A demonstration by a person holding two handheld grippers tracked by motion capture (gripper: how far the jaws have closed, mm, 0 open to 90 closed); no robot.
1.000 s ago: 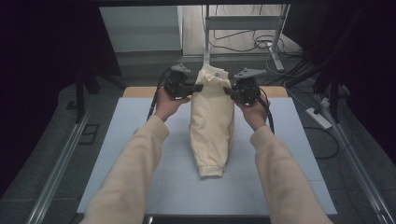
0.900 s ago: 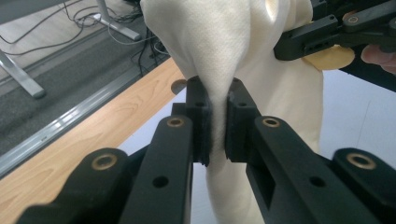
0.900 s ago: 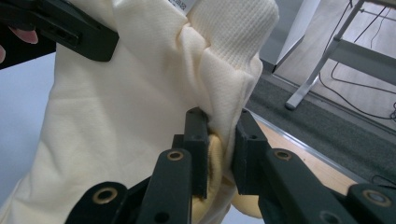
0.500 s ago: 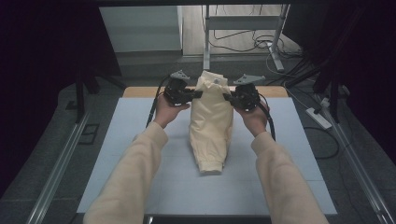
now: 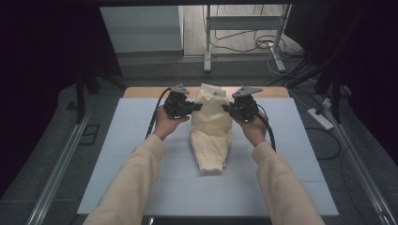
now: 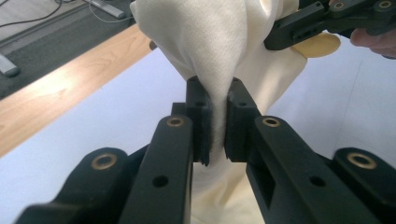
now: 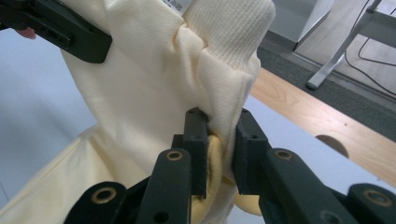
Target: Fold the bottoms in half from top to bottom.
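Observation:
A cream-yellow garment (image 5: pixel 212 129) hangs folded between the two grippers, its lower end with a ribbed cuff resting on the pale blue mat (image 5: pixel 141 164). My left gripper (image 5: pixel 197 107) is shut on the garment's left upper edge; in the left gripper view the cloth (image 6: pixel 219 42) is pinched between the pads (image 6: pixel 217 122). My right gripper (image 5: pixel 226 108) is shut on the right upper edge, where bunched fabric and a ribbed hem (image 7: pixel 224 51) sit between its pads (image 7: pixel 220 148). The other gripper's jaw shows in each gripper view, clamped on the same cloth.
The mat covers a wooden table (image 5: pixel 145 92) whose far edge shows as a bare strip. Beyond it stand a metal stand (image 5: pixel 244 37), cables and a power strip (image 5: pixel 320 118) on the floor. A round hole (image 7: pixel 332 143) is in the table's wood.
Both hands have sunk toward the mat with the garment, and more of the cloth now lies bunched on the surface. Both grips held.

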